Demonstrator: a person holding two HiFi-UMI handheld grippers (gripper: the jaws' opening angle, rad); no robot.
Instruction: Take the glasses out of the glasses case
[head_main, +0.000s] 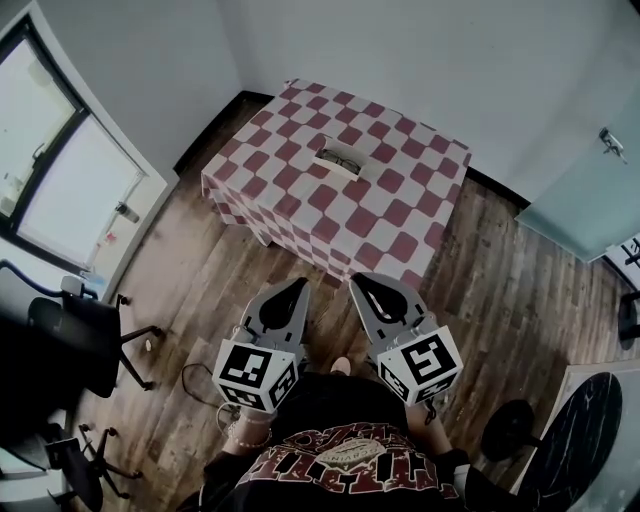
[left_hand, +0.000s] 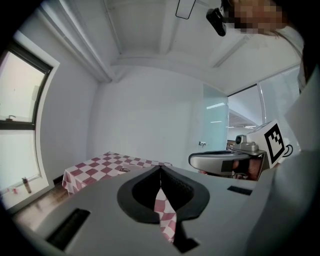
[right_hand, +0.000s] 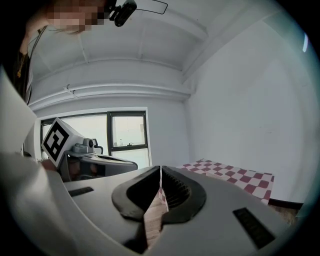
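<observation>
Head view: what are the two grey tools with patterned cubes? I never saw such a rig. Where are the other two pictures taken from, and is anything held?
They are hand-held grippers: a person holds the left gripper and the right gripper. The head view comes from a camera on the person's head. Each other picture comes from a camera on one gripper, looking along its jaws. Both grippers are shut and empty. Ahead, the table carries a glasses case.

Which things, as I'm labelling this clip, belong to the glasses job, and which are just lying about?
Job: glasses case on the checkered table; left gripper; right gripper, both shut and empty.
Lying about: office chair; window; door.
</observation>
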